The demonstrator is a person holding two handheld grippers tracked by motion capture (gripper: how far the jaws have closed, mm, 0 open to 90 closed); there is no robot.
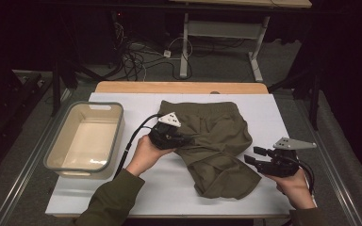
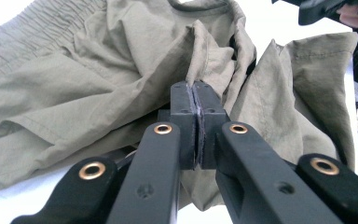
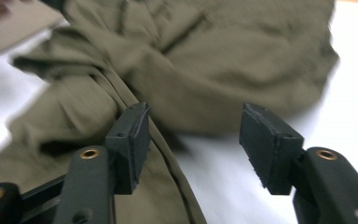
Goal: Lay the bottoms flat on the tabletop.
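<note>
The olive shorts (image 1: 212, 146) are lying crumpled on the white counter (image 1: 169, 188), right of the empty tub (image 1: 86, 139), waistband toward the far edge and leg ends toward the person, so their long axis is running roughly front to back, skewed toward the right. The left gripper (image 1: 181, 140) is pinching a ridge of fabric near the middle, jaws fully closed on it, probably to lift a fold line. The right gripper (image 1: 254, 157) is hovering just off the shorts' right edge, jaws about half open with nothing pressed between them; its view is blurred, so contact is uncertain.
</note>
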